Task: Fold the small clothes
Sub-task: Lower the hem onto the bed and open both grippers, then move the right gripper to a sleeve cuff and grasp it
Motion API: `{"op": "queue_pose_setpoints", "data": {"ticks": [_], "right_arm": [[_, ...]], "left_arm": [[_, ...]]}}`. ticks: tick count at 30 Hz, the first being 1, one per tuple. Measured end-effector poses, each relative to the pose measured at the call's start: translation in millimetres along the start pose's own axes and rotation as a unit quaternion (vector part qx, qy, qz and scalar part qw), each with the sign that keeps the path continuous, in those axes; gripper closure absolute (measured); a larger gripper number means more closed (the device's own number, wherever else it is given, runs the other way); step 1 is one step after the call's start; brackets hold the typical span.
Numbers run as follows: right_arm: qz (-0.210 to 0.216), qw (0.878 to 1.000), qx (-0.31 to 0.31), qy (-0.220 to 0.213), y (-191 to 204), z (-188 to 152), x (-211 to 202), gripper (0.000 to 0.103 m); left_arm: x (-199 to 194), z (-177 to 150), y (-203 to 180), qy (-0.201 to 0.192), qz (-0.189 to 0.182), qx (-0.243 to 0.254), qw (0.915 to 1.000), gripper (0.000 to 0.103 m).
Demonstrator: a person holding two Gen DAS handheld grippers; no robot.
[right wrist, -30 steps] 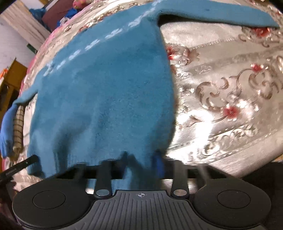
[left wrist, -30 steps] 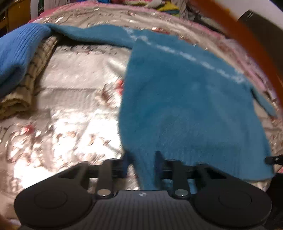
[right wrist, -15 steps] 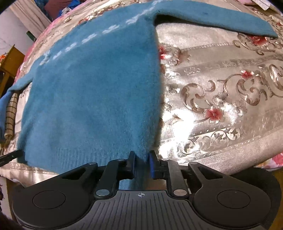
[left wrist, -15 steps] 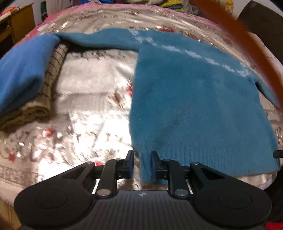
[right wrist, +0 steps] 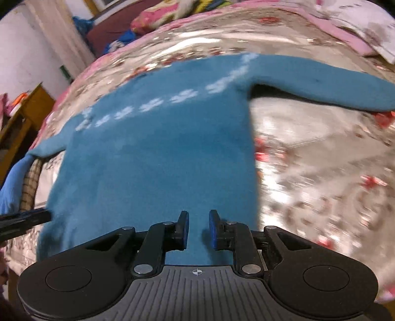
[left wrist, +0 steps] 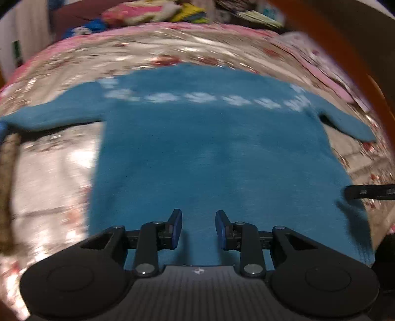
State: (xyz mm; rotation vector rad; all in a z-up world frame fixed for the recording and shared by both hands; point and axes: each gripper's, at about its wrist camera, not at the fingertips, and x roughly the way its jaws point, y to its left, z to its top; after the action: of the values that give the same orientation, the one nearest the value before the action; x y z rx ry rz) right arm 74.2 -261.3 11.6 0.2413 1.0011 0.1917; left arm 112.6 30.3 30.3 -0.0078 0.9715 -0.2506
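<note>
Teal sweater flat beneath both parted, empty hand-held grippers: left, right.

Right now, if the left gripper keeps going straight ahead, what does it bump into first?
Probably the blue sweater. The left gripper has open jaws over its lower part, pointing along it, though depth is unclear.

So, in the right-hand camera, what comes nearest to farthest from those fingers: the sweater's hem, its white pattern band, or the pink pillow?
1. Sweater's hem: directly beneath the right fingers.
2. White pattern band: mid-distance, across the chest.
3. Pink pillow: farthest, top of view past the bedspread.
</note>
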Motion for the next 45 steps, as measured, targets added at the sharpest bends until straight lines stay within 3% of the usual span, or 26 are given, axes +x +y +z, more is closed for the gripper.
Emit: {"op": "queue_pose_setpoints", "data": {"ticks": [3,6,12,15,17,18,32,45], "right_arm": [[0.006,1.000,-0.005,0.018,6.4,-2.3,17.5,0.083],[0.002,1.000,-0.015,0.020,6.9,-7.1,24.5,0.084],[0.020,1.000,0.009,0.021,-6.3,-3.4,22.9,0.085],[0.027,0.999,0.013,0.014,-7.5,-2.8,19.9,0.082],[0.031,0.999,0.007,0.012,-7.7,-5.2,18.6,0.081],[0.030,0.999,0.004,0.014,-7.8,-6.6,19.8,0.081],[0.055,0.995,0.073,-0.033,-57.3,-0.1,-6.1,0.081],[-0.002,0.983,0.143,-0.116,-147.0,19.4,-41.3,0.073]], "left_arm": [[19.4,1.7,-22.6,0.008,0.001,0.031,0.9995,0.067],[34.5,-2.0,-31.5,0.029,-0.005,0.027,0.9992,0.064],[33.9,-10.5,-35.7,0.018,0.006,0.034,0.9992,0.056],[31.3,-19.0,-37.0,0.012,-0.003,0.039,0.9992,0.035],[37.2,-22.3,-42.3,0.019,-0.006,0.051,0.9985,0.006],[39.4,-26.3,-45.8,0.025,-0.006,0.060,0.9979,0.000],[42.3,-30.8,-54.9,0.035,0.017,0.053,0.9978,0.000],[43.4,-31.8,-58.3,0.035,0.032,0.049,0.9977,0.000]]}}
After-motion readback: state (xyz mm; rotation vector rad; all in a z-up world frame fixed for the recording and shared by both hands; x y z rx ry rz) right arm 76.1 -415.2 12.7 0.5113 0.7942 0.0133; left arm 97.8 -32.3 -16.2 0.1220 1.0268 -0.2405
